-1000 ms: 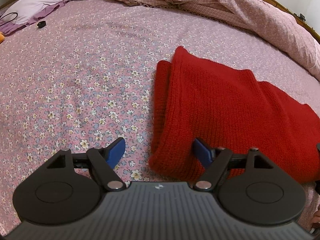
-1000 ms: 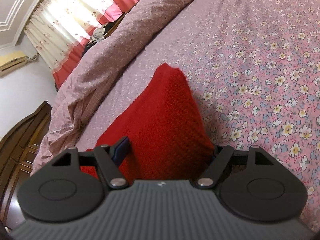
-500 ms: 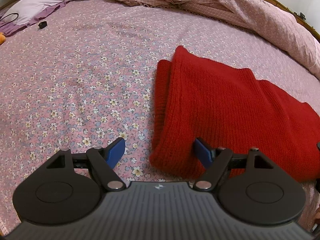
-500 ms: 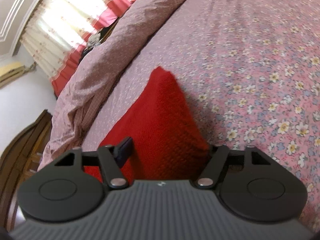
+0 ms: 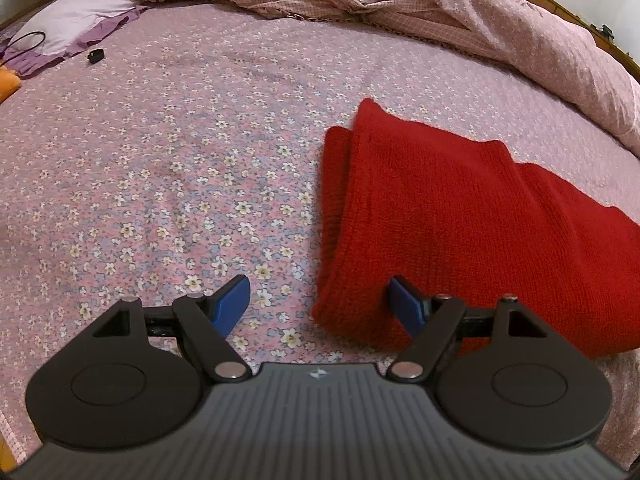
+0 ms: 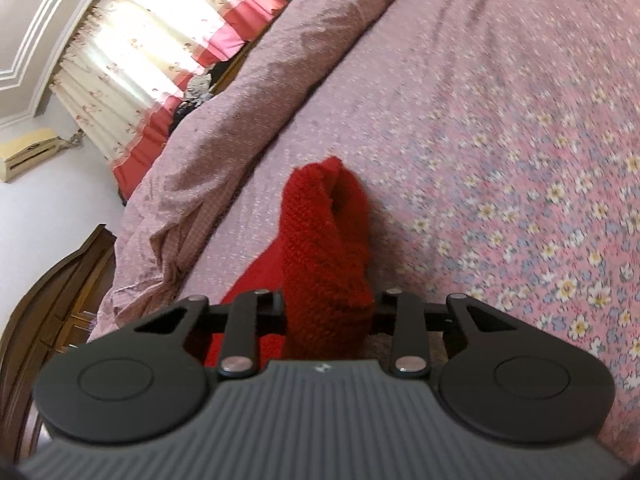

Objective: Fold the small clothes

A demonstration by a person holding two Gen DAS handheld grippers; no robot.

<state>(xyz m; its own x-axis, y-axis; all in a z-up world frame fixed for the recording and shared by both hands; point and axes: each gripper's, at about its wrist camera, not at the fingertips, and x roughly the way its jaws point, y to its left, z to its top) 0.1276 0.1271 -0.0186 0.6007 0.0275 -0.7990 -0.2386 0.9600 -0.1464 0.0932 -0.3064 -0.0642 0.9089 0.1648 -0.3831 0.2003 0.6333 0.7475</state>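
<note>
**Hand-held gripper on right now pinching the knit**

Right hand-held gripper (image 6: 327,314): jaws drawn narrow, clamped on a bunched end of the red ribbed knit garment (image 5: 460,224); half a second ago they were wide, straddling it. Left hand-held gripper (image 5: 320,300): wide, unchanged, near right pad (image 5: 406,308) touching the garment's near left corner. Garment lies part-folded on the pink floral bedsheet (image 5: 180,152), right of centre. Judgement: grasp secured, next fold likely.

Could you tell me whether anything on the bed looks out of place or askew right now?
Only minor things. The red knit garment is folded unevenly: one layer's edge sticks out along its left side. A small black object and a black cable lie loose near the pillow. The right gripper has bunched the knit between its jaws.
</note>
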